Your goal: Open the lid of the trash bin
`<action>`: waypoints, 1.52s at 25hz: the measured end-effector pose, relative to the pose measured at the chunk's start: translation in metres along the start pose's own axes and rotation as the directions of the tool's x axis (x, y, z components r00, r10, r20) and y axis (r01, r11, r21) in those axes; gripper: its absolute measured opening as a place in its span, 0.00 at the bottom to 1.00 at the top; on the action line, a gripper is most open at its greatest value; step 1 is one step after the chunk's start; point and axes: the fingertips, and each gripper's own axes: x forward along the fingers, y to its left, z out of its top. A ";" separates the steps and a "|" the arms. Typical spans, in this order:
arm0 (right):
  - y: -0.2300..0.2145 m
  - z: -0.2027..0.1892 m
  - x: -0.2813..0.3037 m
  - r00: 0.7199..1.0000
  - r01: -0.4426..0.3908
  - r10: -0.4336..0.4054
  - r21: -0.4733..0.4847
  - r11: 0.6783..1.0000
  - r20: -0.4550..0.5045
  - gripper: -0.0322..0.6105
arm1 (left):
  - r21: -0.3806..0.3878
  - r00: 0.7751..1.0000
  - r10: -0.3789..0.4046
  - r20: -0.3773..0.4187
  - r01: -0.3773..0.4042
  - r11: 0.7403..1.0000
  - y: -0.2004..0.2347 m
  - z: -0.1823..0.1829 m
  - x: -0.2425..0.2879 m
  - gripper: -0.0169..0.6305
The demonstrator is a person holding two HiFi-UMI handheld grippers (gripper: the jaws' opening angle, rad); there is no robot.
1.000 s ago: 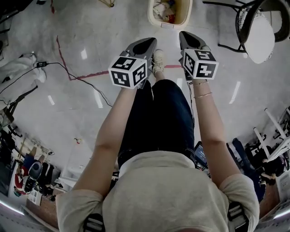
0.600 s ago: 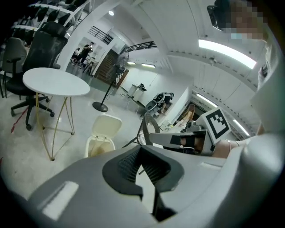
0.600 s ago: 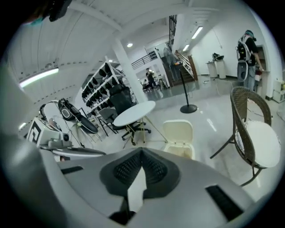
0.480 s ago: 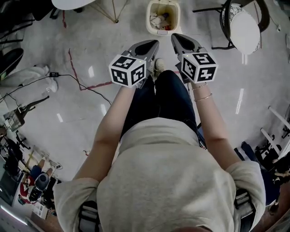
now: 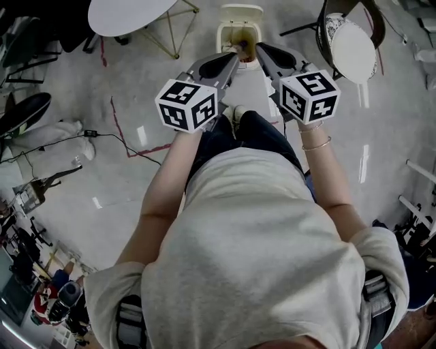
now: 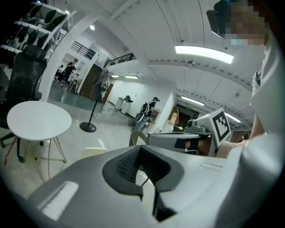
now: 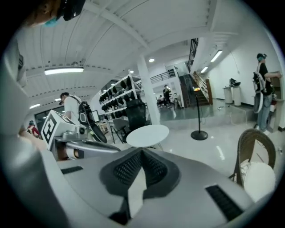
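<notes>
Trash bin (image 5: pixel 229 35) stands on the floor straight ahead of me in the head view, its inside showing from above, with my left gripper (image 5: pixel 235 56) and right gripper (image 5: pixel 259 49) held out side by side, their tips just short of its near rim. A round white table (image 5: pixel 129 13) stands off to the left. In the left gripper view my jaws are clenched tip to tip on nothing. In the right gripper view the jaws are likewise pressed together and empty, the table beyond them.
</notes>
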 end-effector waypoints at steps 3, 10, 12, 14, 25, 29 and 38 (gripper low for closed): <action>0.013 0.010 -0.008 0.995 -0.097 0.097 -0.018 0.995 0.012 0.06 | 0.007 0.999 -0.016 0.034 0.015 1.000 -0.013 0.007 -0.003 0.04; 0.019 0.025 -0.025 0.989 -0.142 0.144 -0.129 0.981 0.008 0.06 | 0.000 0.997 -0.013 0.074 0.013 1.000 -0.016 0.015 0.001 0.04; 0.021 0.023 -0.027 0.987 -0.162 0.162 -0.166 0.973 -0.015 0.06 | 0.003 0.997 -0.012 0.075 0.011 1.000 -0.012 0.017 -0.001 0.04; 0.019 0.021 -0.029 0.987 -0.162 0.158 -0.185 0.969 -0.035 0.06 | 0.006 0.997 -0.007 0.073 0.006 1.000 -0.009 0.018 -0.003 0.04; 0.034 0.016 -0.029 0.968 -0.247 0.231 -0.215 0.945 -0.097 0.06 | 0.059 0.998 -0.005 0.058 0.002 0.998 -0.011 0.017 -0.001 0.04; 0.041 0.019 -0.028 0.965 -0.258 0.233 -0.259 0.931 -0.125 0.06 | 0.058 0.998 -0.009 0.059 0.006 0.998 -0.012 0.018 -0.002 0.04; 0.044 0.027 -0.022 0.981 -0.192 0.187 -0.206 0.960 -0.041 0.06 | 0.044 0.998 0.011 0.062 -0.014 0.999 -0.009 0.015 0.000 0.04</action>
